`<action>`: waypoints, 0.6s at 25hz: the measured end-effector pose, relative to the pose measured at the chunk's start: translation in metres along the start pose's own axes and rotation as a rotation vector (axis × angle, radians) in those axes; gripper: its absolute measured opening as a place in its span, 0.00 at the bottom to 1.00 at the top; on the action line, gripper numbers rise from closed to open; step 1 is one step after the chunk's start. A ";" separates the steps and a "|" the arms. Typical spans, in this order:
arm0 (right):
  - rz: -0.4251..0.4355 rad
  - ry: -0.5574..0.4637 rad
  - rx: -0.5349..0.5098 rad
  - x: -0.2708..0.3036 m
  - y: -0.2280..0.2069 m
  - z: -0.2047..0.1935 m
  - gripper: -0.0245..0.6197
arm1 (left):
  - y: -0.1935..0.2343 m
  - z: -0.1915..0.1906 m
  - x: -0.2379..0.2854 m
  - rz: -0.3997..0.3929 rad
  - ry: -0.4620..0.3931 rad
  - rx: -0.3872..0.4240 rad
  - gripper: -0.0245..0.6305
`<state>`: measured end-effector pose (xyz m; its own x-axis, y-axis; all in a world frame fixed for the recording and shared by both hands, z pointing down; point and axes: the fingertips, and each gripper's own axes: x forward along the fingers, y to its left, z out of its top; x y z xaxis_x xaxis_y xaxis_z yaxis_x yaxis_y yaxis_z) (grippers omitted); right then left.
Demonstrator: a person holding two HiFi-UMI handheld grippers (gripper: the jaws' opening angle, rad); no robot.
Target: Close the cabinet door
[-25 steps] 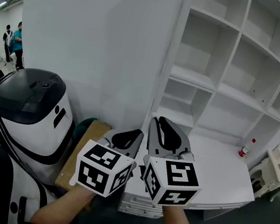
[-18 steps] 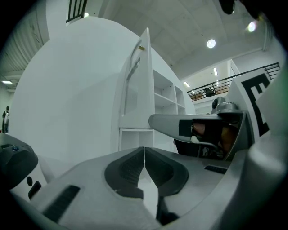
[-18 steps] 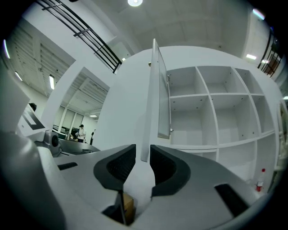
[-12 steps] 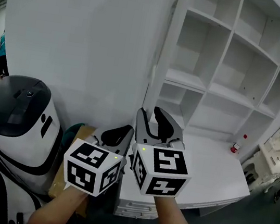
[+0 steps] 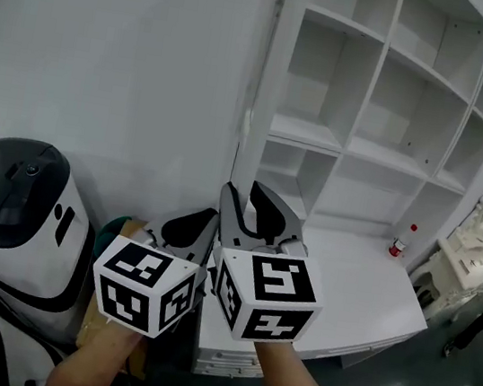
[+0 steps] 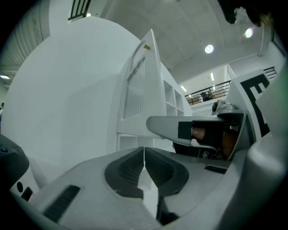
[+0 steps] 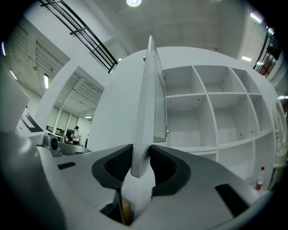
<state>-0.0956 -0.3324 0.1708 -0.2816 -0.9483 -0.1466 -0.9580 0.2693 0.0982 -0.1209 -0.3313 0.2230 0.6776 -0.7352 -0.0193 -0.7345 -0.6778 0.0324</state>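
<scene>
The tall white cabinet door (image 5: pixel 123 78) stands swung out from the open shelf cabinet (image 5: pixel 357 151). My right gripper (image 5: pixel 244 190) reaches level to the door's free edge. In the right gripper view that edge (image 7: pixel 146 103) fills the gap of the right gripper (image 7: pixel 141 155). Its jaws are closing and both pads touch the panel near its bottom corner. My left gripper (image 5: pixel 193 223) hangs just left of it, in front of the door face. The left gripper (image 6: pixel 144 155) is shut with nothing between its pads. The door (image 6: pixel 67 103) rises ahead of it.
A white and black machine (image 5: pixel 12 206) stands low on the left. A white counter (image 5: pixel 363 289) juts out under the shelves. On it stands a red-capped bottle (image 5: pixel 398 240). White furniture (image 5: pixel 474 243) is at the far right. People stand far off at the left.
Both grippers and the door's edge have drifted left in the head view, staying side by side. The machine at the left has slid toward the frame's edge.
</scene>
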 end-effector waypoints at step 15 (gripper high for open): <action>-0.018 -0.041 0.036 -0.016 -0.035 -0.001 0.19 | -0.025 0.006 0.021 -0.031 -0.027 0.014 0.06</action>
<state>-0.0581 -0.3271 0.1707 -0.2658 -0.9454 -0.1888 -0.9640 0.2592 0.0598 -0.0886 -0.3297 0.2159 0.6990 -0.7136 -0.0469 -0.7137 -0.7002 0.0171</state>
